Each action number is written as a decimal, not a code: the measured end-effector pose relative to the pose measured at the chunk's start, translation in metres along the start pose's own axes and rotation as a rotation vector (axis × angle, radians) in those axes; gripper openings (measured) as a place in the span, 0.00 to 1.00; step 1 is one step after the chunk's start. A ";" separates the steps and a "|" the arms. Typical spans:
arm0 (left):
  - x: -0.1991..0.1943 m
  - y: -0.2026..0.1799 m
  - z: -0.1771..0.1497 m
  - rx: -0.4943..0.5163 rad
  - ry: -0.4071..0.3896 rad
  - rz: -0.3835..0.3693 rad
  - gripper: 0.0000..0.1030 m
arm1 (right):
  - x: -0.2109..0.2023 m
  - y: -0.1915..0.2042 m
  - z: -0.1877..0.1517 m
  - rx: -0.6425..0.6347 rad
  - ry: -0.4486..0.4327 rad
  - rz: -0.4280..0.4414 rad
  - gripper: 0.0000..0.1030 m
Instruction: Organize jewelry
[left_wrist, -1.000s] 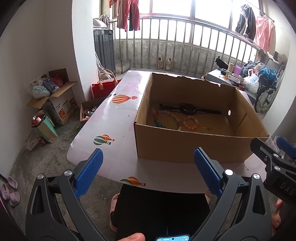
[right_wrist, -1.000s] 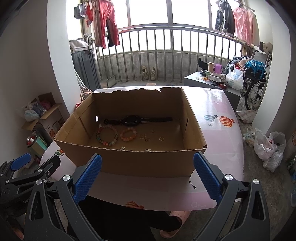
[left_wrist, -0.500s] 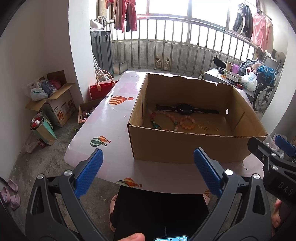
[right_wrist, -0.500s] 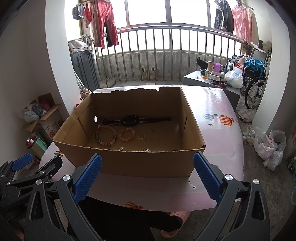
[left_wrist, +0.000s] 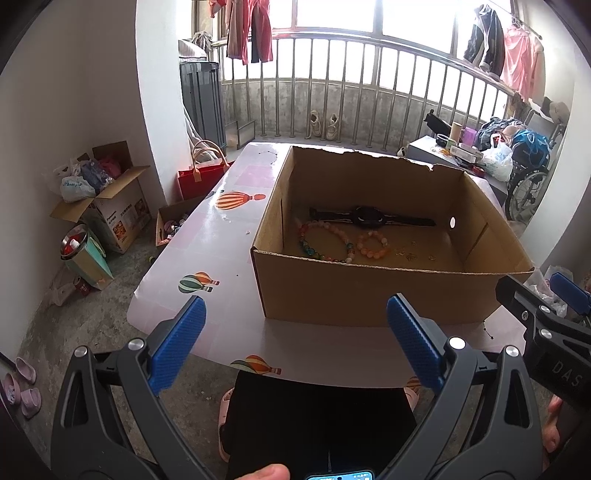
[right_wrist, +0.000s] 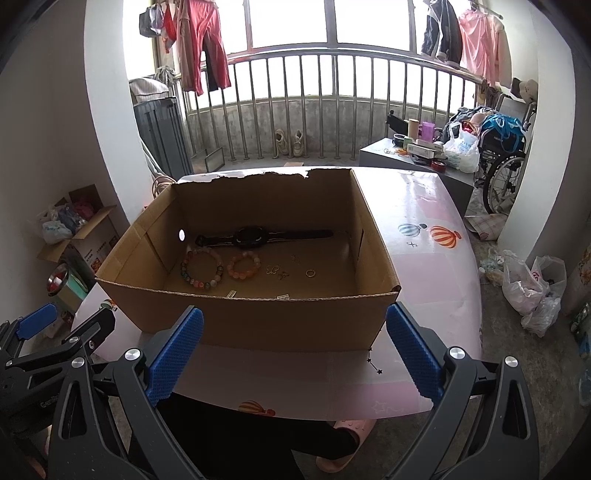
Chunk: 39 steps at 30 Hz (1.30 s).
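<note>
An open cardboard box (left_wrist: 369, 299) (right_wrist: 258, 321) stands on a pink table (left_wrist: 221, 258) (right_wrist: 424, 258). On its floor lie a black watch (left_wrist: 367, 217) (right_wrist: 251, 236), a multicoloured bead bracelet (left_wrist: 314, 242) (right_wrist: 201, 267), an orange bead bracelet (left_wrist: 373, 245) (right_wrist: 243, 266), small gold earrings (right_wrist: 275, 271) and a gold ring (right_wrist: 310, 273). My left gripper (left_wrist: 295, 343) hangs open in front of the box's near wall, empty. My right gripper (right_wrist: 293, 347) is open and empty too, just short of the same wall.
A balcony railing (right_wrist: 332, 110) with hung clothes runs behind the table. Boxes and bags (left_wrist: 99, 199) crowd the floor at left, a wheelchair (right_wrist: 506, 162) and plastic bags (right_wrist: 532, 291) at right. The person's dark lap (left_wrist: 317, 424) sits below the table's near edge.
Both grippers have risen and drawn back slightly, so the box sits lower in the views and more of its floor shows. Nothing was grasped.
</note>
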<state>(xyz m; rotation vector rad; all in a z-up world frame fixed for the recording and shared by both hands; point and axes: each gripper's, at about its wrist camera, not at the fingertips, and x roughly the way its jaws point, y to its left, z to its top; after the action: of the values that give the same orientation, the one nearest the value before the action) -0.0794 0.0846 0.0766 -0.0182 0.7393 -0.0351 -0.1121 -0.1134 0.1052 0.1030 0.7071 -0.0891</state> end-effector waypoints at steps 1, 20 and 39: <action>-0.001 0.000 0.000 0.003 -0.002 -0.001 0.92 | -0.001 0.000 0.001 0.000 -0.002 0.007 0.94; 0.004 -0.006 0.000 0.015 0.002 -0.010 0.92 | -0.001 -0.001 0.002 0.003 -0.008 0.012 0.94; 0.001 -0.003 0.000 0.004 -0.004 -0.008 0.92 | -0.004 0.001 0.004 -0.009 -0.016 0.019 0.94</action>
<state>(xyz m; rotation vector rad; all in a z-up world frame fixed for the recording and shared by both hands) -0.0784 0.0816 0.0757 -0.0177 0.7349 -0.0440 -0.1126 -0.1129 0.1104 0.1009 0.6903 -0.0682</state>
